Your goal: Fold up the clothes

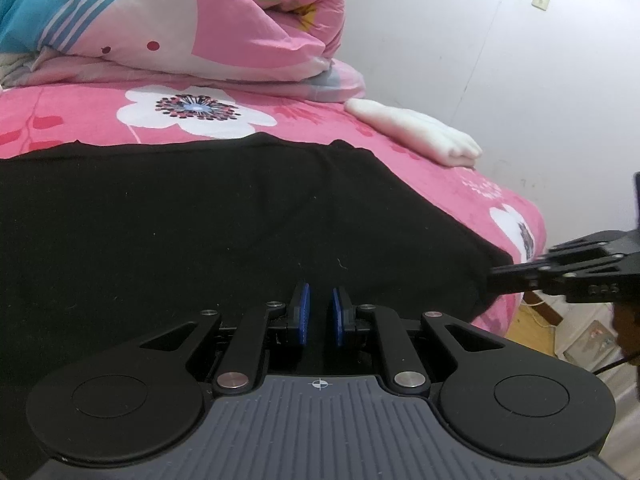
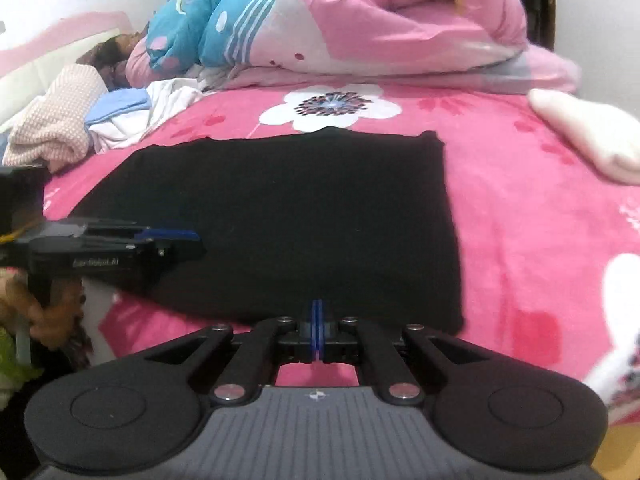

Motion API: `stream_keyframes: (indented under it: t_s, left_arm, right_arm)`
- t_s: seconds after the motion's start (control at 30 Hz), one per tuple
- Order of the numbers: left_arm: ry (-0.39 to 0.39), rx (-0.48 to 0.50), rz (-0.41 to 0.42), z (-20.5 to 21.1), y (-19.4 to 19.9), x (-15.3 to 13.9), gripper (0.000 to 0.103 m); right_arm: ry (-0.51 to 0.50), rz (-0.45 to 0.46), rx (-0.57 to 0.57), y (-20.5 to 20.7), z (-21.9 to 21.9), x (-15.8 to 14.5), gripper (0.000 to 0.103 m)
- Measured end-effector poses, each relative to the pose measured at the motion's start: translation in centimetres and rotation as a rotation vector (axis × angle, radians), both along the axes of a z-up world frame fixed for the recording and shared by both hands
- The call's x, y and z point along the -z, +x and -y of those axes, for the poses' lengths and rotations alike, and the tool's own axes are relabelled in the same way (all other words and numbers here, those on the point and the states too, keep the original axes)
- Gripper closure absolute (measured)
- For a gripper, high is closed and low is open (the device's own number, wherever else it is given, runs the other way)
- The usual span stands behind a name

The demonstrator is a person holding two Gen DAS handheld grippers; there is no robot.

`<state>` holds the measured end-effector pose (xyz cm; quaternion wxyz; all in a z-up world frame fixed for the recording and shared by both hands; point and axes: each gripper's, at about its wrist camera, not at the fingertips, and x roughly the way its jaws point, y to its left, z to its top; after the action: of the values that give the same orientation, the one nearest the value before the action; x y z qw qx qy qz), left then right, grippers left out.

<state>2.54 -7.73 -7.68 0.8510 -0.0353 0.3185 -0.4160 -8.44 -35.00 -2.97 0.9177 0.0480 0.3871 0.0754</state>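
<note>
Left tool [image 1: 319, 312]: lowest in its own view, over the black cloth; its blue pads [image 1: 303, 312] stand a narrow gap apart, and whether any fabric is caught between them cannot be told.
Right tool [image 2: 317, 330]: pads pressed flat together with nothing visibly between them, at the near edge of the cloth; in the left view it comes in from 3 o'clock at the cloth's right corner.
Black cloth [image 2: 280, 220]: lies flat and folded into a rough rectangle on the bed, filling the middle of both views.
Bed [image 2: 520, 240]: covered by a pink sheet with white flowers, bare at 3 o'clock of the cloth.
White bundle [image 2: 592, 136]: a folded pale piece at 2 o'clock, well apart from the cloth.
Clothes heap [image 2: 112, 120]: dotted beige, blue and white pieces at 10 o'clock, near the cloth's far left corner.
Quilt [image 2: 380, 20]: pink and blue, rolled up at 12 o'clock beyond the cloth, blocking the head of the bed.
Wall [image 1: 520, 60]: pale, farthest back in the left view at 1 o'clock.
</note>
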Motion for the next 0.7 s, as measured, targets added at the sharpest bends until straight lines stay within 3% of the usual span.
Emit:
stream_keyframes:
  t_s: [0.17,0.27,0.37,0.5,0.6,0.7]
  left_arm:
    - [-0.001,0.000,-0.005,-0.1,0.0,0.0,0.092]
    - [0.003,0.002,-0.003,0.0,0.1,-0.1,0.092]
    - [0.005,0.003,-0.003,0.0,0.1,-0.2,0.092]
    - [-0.003,0.001,-0.012,-0.2,0.2,-0.2,0.092]
    - [-0.005,0.002,-0.010,-0.2,0.2,-0.2,0.092]
    - [-0.006,0.002,-0.008,-0.3,0.2,-0.3,0.092]
  right_arm:
    - [0.082,-0.143,-0.037,1.1,1.1,1.1,0.102]
    - [0.029,-0.105,-0.038,0.5,1.0,-0.9,0.102]
    - [0.049,-0.066,-0.063,1.8,0.7,-1.2,0.102]
    - [0.085,-0.183,-0.145,4.1,0.2,1.6,0.102]
    - [0.126,-0.257,-0.221,4.0,0.7,0.7,0.102]
    - [0.082,-0.200,-0.229,4.0,1.0,-0.9,0.102]
